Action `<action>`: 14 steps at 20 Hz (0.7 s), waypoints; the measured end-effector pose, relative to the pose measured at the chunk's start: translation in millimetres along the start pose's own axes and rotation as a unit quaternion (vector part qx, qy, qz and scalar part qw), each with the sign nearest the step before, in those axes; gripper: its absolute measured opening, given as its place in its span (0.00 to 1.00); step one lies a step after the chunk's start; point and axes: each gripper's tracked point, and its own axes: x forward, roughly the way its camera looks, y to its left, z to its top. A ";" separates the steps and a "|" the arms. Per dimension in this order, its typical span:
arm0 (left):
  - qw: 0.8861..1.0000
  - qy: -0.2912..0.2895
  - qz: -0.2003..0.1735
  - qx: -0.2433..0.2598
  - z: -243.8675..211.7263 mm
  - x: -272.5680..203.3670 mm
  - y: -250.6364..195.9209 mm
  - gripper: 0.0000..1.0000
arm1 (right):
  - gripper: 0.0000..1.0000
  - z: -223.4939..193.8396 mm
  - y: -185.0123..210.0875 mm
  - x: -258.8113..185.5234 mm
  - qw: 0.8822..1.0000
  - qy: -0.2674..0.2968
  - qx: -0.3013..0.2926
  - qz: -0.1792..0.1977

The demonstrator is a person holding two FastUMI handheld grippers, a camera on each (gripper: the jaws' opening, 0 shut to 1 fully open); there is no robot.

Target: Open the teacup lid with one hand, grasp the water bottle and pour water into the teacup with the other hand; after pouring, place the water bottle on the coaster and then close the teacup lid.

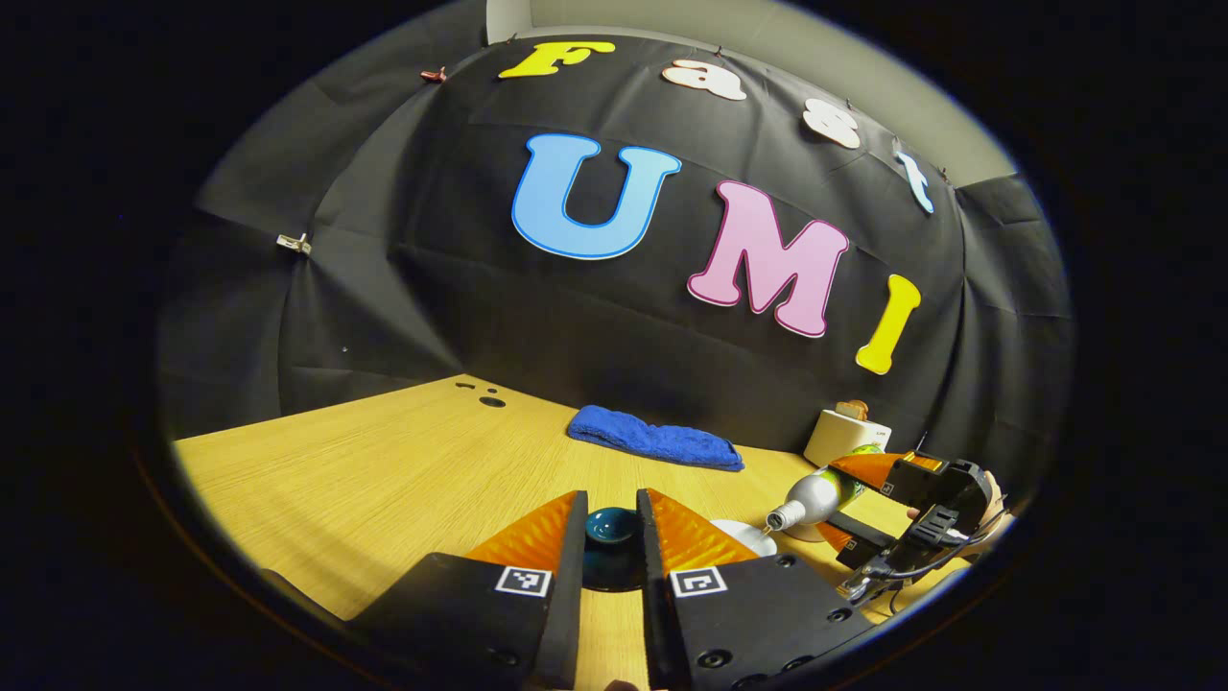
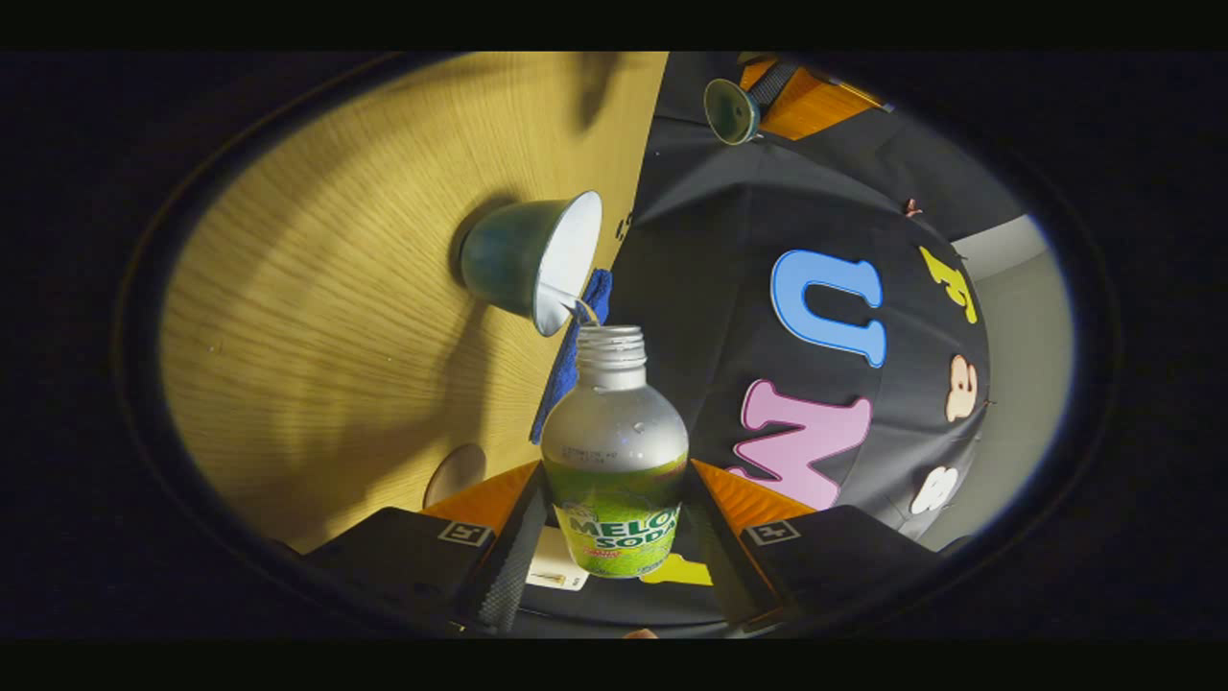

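Blue towel [image 1: 654, 440] lies on table [image 1: 384, 461]; perhaps toaster [image 1: 846, 434] beyond.

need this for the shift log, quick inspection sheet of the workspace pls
surface: wooden table, bare wood around the cup.
job's things: water bottle tipped, water running into the open teacup; lid lifted clear; coaster bare.
clutter: blue towel; white box.
grippers: left gripper shut on the lid; right gripper shut on the water bottle.
cables: black cable on the right gripper.
surroundings: black cloth wall.
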 end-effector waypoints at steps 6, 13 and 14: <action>1.000 0.012 -0.001 -0.015 -9.7 3.6 -1.0 0.31 | 0.84 8.2 -3.2 0.1 1.000 -0.016 -0.024 -0.009; 1.000 0.013 0.005 -0.003 -9.2 3.5 4.4 0.31 | 0.80 7.4 -4.8 2.3 0.999 -0.013 -0.037 -0.014; 1.000 0.012 0.007 -0.001 -8.8 3.5 6.0 0.31 | 0.80 6.6 -5.4 2.9 0.999 -0.011 -0.042 -0.014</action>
